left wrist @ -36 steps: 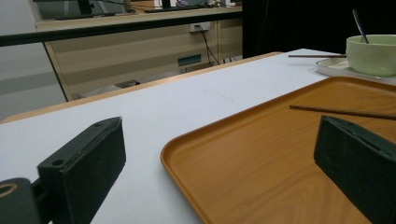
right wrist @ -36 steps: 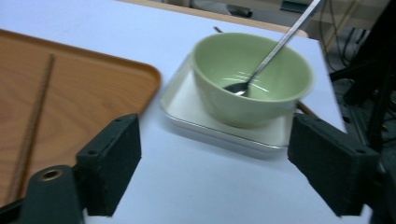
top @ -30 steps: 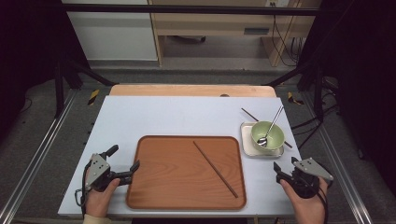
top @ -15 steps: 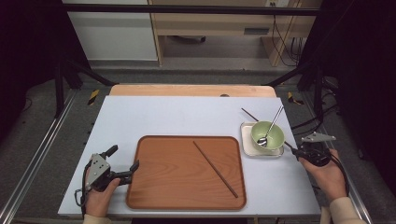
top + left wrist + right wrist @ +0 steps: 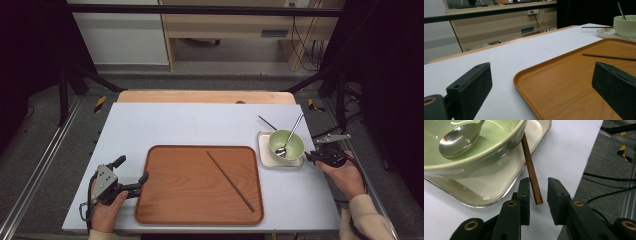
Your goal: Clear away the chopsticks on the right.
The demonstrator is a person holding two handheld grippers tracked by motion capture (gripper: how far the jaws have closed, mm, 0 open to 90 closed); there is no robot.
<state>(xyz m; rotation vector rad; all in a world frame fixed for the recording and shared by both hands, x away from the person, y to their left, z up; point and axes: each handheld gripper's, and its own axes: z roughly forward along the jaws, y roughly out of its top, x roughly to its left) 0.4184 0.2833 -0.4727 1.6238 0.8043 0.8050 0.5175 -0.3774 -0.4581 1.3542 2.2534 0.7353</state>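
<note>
Second chopstick (image 5: pixel 531 167) lying under the green bowl (image 5: pixel 286 144), across the small white dish (image 5: pixel 265 154); long axis running diagonally, far end (image 5: pixel 267 122) poking out past the dish's back left corner toward the middle of the table, near end sticking out over the dish's right edge toward the right gripper (image 5: pixel 324 156). In the right gripper view, that near end sitting between the two black pads (image 5: pixel 524 195), jaws narrowed around it with a slim gap on each side, not yet clamped. Right gripper just beside the dish at the right edge of the white table (image 5: pixel 200 125).

Bowl standing on the dish, a metal spoon (image 5: pixel 288 140) inside, scoop at the bottom, handle leaning up over the back rim.

Wooden tray (image 5: pixel 165 205) in front of the middle of the table, one chopstick (image 5: pixel 231 181) lying on it, slanted from back left to front right.

Left gripper (image 5: pixel 122 176) at the tray's front left corner, jaws spread wide, one pad (image 5: pixel 471 87) over the table, the other over the tray, holding nothing.
</note>
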